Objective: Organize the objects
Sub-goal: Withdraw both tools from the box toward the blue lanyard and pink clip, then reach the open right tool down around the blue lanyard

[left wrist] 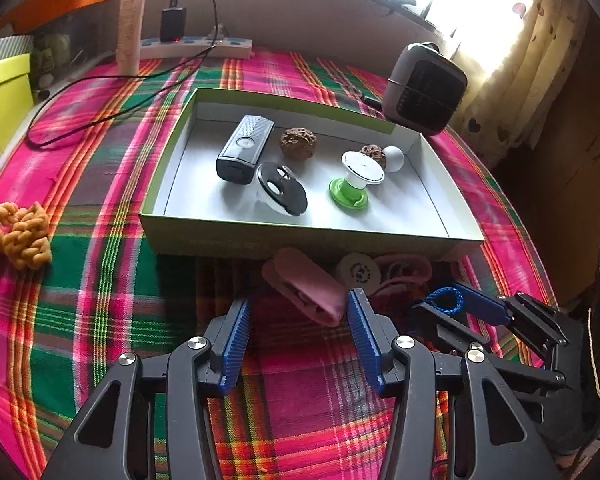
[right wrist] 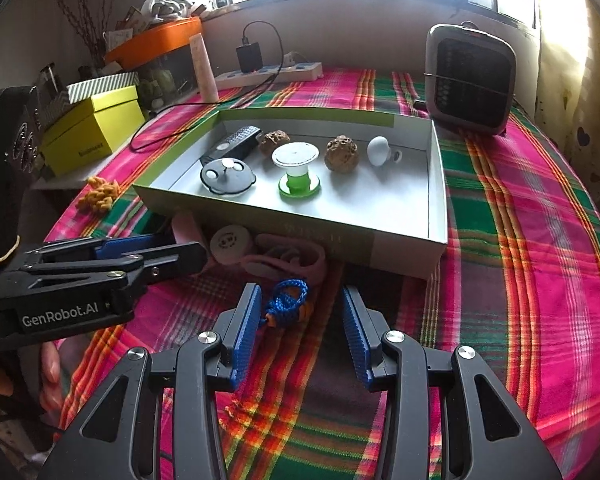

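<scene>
the left hand-held gripper (left wrist: 300,304) hangs over the plaid-covered counter (left wrist: 100,320) with its jaws apart, and a pink case (left wrist: 304,286) lies between its blue fingertips (left wrist: 240,316), none of them pressing on it. the right hand-held gripper (right wrist: 300,304) also stands with its jaws apart, a small blue braided cord (right wrist: 288,300) lying on the cloth between its fingertips (right wrist: 252,308), nearer the left one, untouched as far as can be seen. just beyond both, a shallow open box (right wrist: 436,216) holds a black rectangular device (left wrist: 244,148), a black round disc (left wrist: 282,188), a green-and-white spool (left wrist: 356,180), two brown knobbly balls (right wrist: 342,154) and a white knob (right wrist: 378,150). a white round piece (right wrist: 230,242) and a pink strap (right wrist: 300,258) lie against the box's near wall. an orange knotted lump (left wrist: 20,236) sits well apart to the left.
</scene>
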Motion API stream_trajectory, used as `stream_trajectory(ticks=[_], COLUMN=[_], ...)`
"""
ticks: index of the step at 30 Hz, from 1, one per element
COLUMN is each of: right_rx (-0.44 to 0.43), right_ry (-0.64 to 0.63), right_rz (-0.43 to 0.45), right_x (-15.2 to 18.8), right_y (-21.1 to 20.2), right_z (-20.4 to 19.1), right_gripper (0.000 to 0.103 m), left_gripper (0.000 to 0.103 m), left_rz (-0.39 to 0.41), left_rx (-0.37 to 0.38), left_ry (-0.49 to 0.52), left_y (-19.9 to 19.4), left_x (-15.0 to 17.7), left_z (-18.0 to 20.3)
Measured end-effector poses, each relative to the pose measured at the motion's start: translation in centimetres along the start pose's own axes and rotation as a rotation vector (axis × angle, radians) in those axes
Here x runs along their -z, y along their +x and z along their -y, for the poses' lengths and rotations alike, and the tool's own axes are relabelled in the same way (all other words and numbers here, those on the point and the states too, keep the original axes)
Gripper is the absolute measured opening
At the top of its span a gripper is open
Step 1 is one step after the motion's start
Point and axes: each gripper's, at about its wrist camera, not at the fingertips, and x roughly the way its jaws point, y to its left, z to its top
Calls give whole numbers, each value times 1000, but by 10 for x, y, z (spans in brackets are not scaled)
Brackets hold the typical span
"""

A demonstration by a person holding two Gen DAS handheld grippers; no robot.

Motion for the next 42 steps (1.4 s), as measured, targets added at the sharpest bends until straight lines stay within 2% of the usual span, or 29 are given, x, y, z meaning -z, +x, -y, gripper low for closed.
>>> stream_trajectory(ticks=[9,15,23,35,42], right_rx=[30,70,73,59,58], right_ry=[-22,-54,-53,-48,-47], right_rz=[-26,-37,-38,-37,-36], right_x=[4,7,8,9,8], right_y=[1,0,-2,-2,-2], right_z=[-5,-11,-10,-14,-14], right_gripper=[42,42,42,42,42], left_gripper=[48,48,48,48,48], left_rz=[-7,-9,-6,17,8], left_rx=[-16,-55,-76,7,-45], left_ry=[7,7,-7,-37,-65], left_y=[-5,-12,-18,-17,-6], left_x=[4,7,11,2,-5], left_z=[-5,-15,-26,-15,-10])
